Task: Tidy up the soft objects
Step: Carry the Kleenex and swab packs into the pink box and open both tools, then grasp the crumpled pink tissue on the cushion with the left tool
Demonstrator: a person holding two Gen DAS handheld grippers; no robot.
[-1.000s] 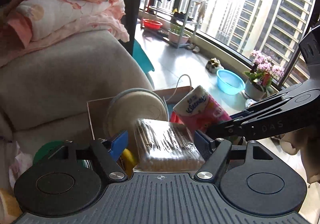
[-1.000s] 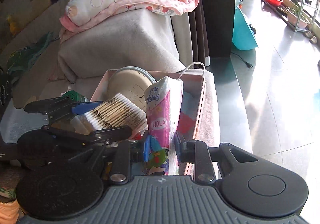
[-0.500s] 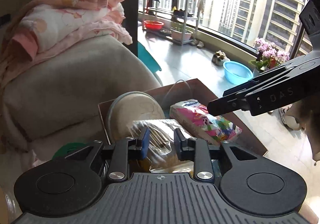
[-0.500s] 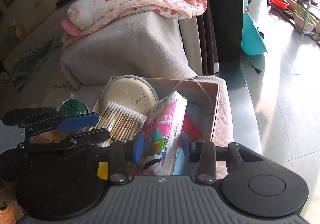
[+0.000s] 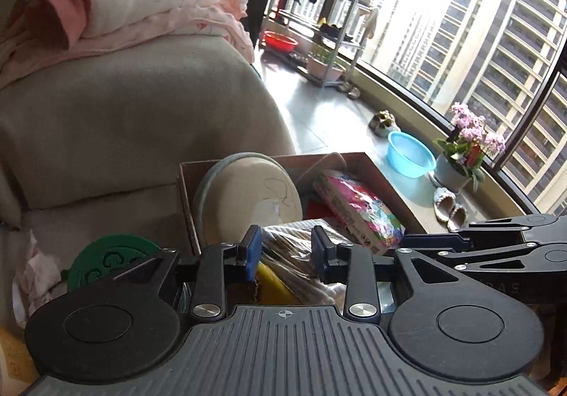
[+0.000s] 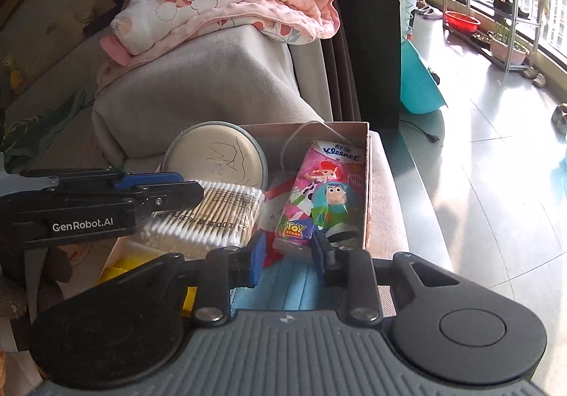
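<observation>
A cardboard box (image 6: 366,165) sits on the grey sofa. In it lie a pink Kleenex tissue pack (image 6: 324,192), a clear pack of cotton swabs (image 6: 212,215), a round beige tin (image 6: 216,157) and blue face masks (image 6: 283,293). My left gripper (image 5: 286,250) hangs over the swab pack (image 5: 294,254) with its jaws apart and not pressing it. My right gripper (image 6: 287,254) is open just in front of the tissue pack, which lies flat and free. The tissue pack also shows in the left wrist view (image 5: 358,208).
Pink blankets (image 6: 226,3) are piled on the sofa arm. A green round lid (image 5: 110,261) lies left of the box. On the floor by the window are a blue basin (image 5: 411,155), a flower pot (image 5: 460,155), slippers and a metal rack (image 5: 319,41).
The right gripper let go of the tissue pack, which went from upright to flat in the box, and drew back. The left gripper set the swab pack down in the box.
</observation>
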